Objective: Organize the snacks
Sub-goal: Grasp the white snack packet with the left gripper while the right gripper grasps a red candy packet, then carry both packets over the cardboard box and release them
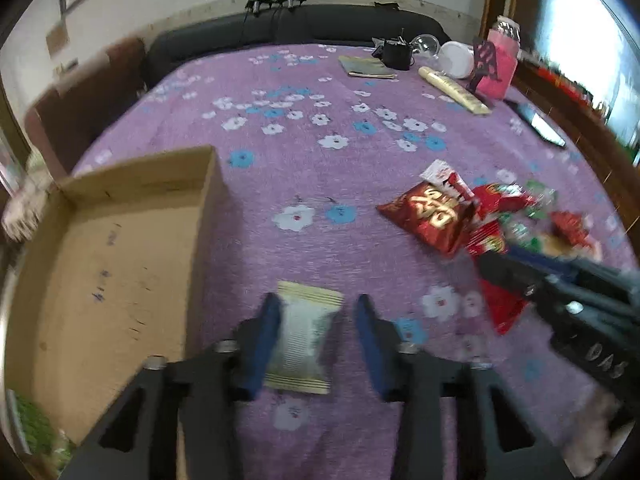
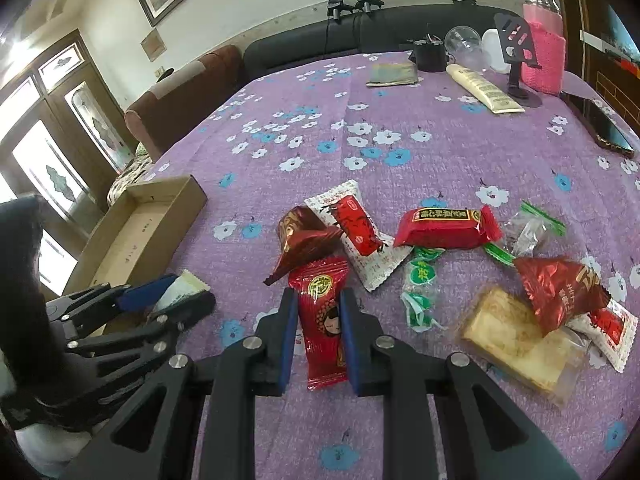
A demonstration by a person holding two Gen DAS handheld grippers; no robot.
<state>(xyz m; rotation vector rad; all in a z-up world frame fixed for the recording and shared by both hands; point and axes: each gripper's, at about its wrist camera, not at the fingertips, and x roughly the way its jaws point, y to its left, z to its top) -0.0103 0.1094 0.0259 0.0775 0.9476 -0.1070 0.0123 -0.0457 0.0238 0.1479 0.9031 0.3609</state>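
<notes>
An open cardboard box (image 1: 120,240) lies at the left on the purple floral cloth; it also shows in the right wrist view (image 2: 136,232). My left gripper (image 1: 316,304) is open around a pale gold-striped snack packet (image 1: 304,340) that lies between its blue fingers, beside the box. My right gripper (image 2: 318,300) stands around a red snack packet with a cartoon face (image 2: 324,320), its blue pads at the packet's sides. A heap of snacks lies beyond: a dark red bag (image 2: 304,244), a red-and-white packet (image 2: 360,232), a red bar (image 2: 444,228), green candies (image 2: 420,280), a cake slice (image 2: 516,340).
At the far end of the table stand a black cup (image 2: 430,56), a cream tube (image 2: 484,88), a booklet (image 2: 392,74), a phone stand (image 2: 518,56) and a pink-sleeved bottle (image 2: 544,48). A phone (image 2: 608,128) lies at the right edge. A sofa (image 2: 360,36) stands behind.
</notes>
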